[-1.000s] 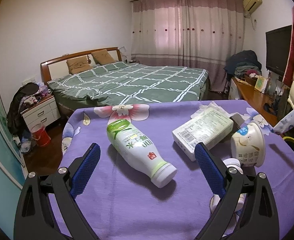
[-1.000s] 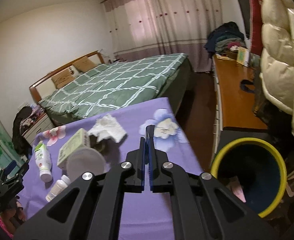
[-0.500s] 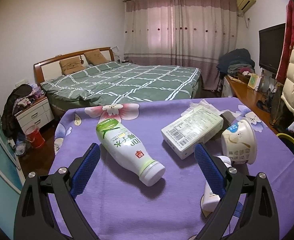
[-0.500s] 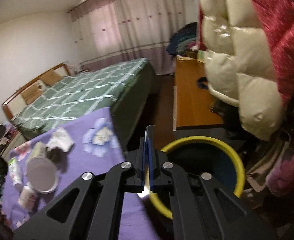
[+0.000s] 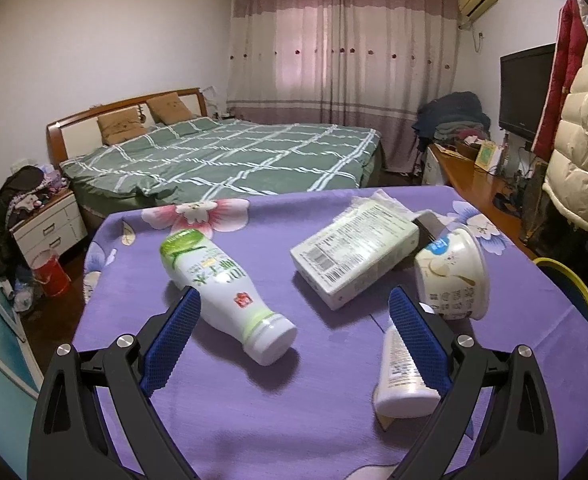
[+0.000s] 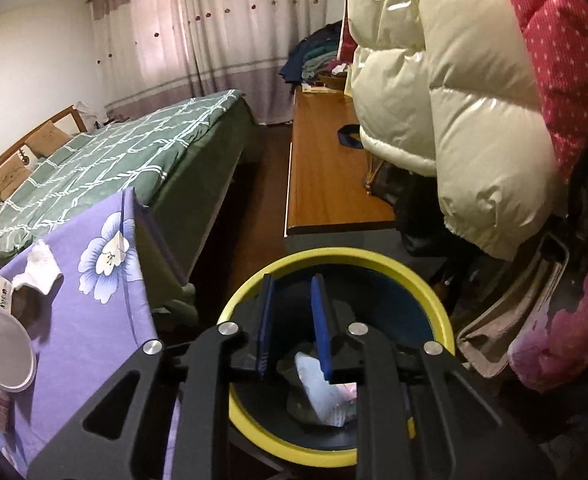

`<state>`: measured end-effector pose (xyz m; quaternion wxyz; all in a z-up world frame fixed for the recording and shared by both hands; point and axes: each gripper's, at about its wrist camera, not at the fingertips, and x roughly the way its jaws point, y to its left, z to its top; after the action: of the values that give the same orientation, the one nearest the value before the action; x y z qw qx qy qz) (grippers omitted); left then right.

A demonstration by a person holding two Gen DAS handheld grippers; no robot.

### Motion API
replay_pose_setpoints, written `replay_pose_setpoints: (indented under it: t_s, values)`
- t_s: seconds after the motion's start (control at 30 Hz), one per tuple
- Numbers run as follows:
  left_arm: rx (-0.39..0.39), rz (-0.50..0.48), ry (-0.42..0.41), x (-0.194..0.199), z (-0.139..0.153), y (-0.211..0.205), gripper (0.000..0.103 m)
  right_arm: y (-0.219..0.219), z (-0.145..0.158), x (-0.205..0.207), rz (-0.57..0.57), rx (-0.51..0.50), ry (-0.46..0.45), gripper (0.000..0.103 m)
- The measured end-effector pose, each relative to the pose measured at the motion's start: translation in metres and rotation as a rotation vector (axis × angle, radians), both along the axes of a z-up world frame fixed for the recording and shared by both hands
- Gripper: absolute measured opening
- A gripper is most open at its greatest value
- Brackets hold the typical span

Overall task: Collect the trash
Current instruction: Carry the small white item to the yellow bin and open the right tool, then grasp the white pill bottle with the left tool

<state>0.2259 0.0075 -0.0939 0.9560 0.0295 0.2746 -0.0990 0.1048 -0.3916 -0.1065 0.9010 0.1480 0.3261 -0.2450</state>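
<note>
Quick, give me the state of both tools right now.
Left tool: open, holding nothing, fingers either side of the lying green-and-white bottle.
Right tool: open, empty, over the yellow-rimmed bin, wrapper inside.

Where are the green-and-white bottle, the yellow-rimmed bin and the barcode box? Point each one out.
green-and-white bottle [image 5: 222,288]: left wrist view, on the middle of its lying body.
yellow-rimmed bin [image 6: 422,280]: right wrist view, on its far yellow rim.
barcode box [image 5: 354,246]: left wrist view, on its printed top face.
</note>
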Motion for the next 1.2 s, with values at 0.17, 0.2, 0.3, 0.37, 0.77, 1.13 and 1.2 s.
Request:
replay_pose_setpoints:
  t_s: [0.17, 0.2, 0.3, 0.37, 0.77, 1.13, 1.2]
  values:
    - [0.006, -0.059, 0.015, -0.003, -0.004, -0.013, 0.094, 0.047, 0.014, 0.023, 0.132, -0.004, -0.038, 0.029]
    - [0.005, -0.074, 0.022, -0.003, -0.005, -0.016, 0.094, 0.056, 0.015, 0.029, 0.156, -0.002, -0.043, 0.029]
    - [-0.003, -0.129, 0.046, -0.005, -0.009, -0.025, 0.094, 0.093, 0.015, 0.051, 0.251, -0.006, -0.037, 0.033]
    - [-0.009, -0.175, 0.071, -0.005, -0.013, -0.032, 0.094, 0.114, 0.01, 0.062, 0.3, -0.021, -0.019, 0.033]
    - [-0.012, -0.322, 0.226, 0.003, -0.04, -0.061, 0.069, 0.137, -0.011, 0.073, 0.364, -0.03, 0.036, 0.033]
    - [-0.021, -0.313, 0.348, 0.02, -0.058, -0.06, 0.051, 0.136, -0.012, 0.073, 0.375, -0.005, 0.033, 0.033]
    - [-0.018, -0.314, 0.357, 0.021, -0.06, -0.062, 0.047, 0.135, -0.012, 0.073, 0.376, -0.005, 0.034, 0.033]
